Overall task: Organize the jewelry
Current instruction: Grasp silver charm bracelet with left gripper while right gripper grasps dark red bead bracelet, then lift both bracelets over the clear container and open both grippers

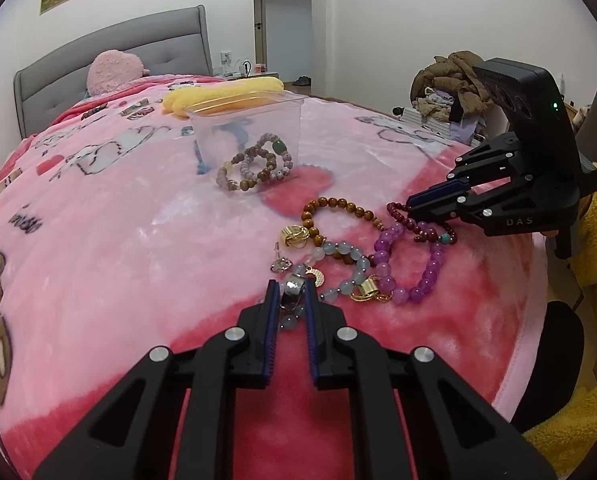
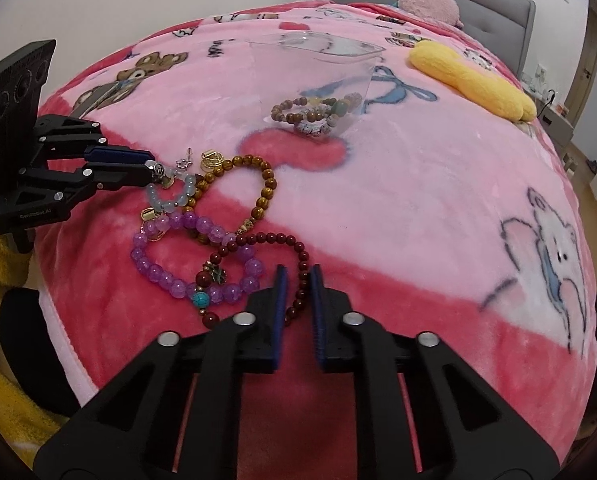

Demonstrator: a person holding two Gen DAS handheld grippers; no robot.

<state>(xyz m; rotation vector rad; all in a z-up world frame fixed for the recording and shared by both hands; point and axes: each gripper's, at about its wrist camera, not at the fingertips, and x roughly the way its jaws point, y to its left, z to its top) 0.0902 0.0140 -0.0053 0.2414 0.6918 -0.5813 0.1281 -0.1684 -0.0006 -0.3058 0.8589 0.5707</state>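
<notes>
Nearest your left hand-held gripper (image 1: 291, 292), the blue pads are clenched on a silver charm (image 1: 294, 286) that belongs to the pale blue bracelet (image 1: 348, 268); the beads of that bracelet trail off to the right across the blanket (image 1: 118, 248); in the right wrist view the same gripper (image 2: 154, 170) comes in from the left with the charm pinched at its tips. Your right hand-held gripper (image 2: 299, 276) is clenched on the dark red bracelet (image 2: 298, 248); its string of beads runs up between the pads, and a turquoise bead (image 2: 199, 299) and a small green clover charm (image 2: 217, 275) hang on its near loop; from the left wrist view you see that gripper (image 1: 408, 206) at the far right of the pile, tips down on the red beads (image 1: 402, 216). Between the two grippers lies the purple bracelet (image 1: 414, 268), overlapping both the red and the pale blue strands; gold clasps (image 1: 368, 292) rest against it; just beyond sits the brown bracelet (image 1: 338, 210) with a gold ring piece (image 1: 296, 236) touching its left side; a small silver earring (image 1: 280, 264) lies beside that. Farther up the bed stands a clear tub (image 1: 250, 136); it holds several wood-and-stone bead bracelets (image 1: 258, 166) heaped against its front wall. Behind the tub lie a yellow plush (image 1: 222, 94) and a pink plush (image 1: 112, 72); a grey headboard (image 1: 110, 60) closes the bed; yellow fleece sleeves (image 1: 594, 240) show at the edge.
</notes>
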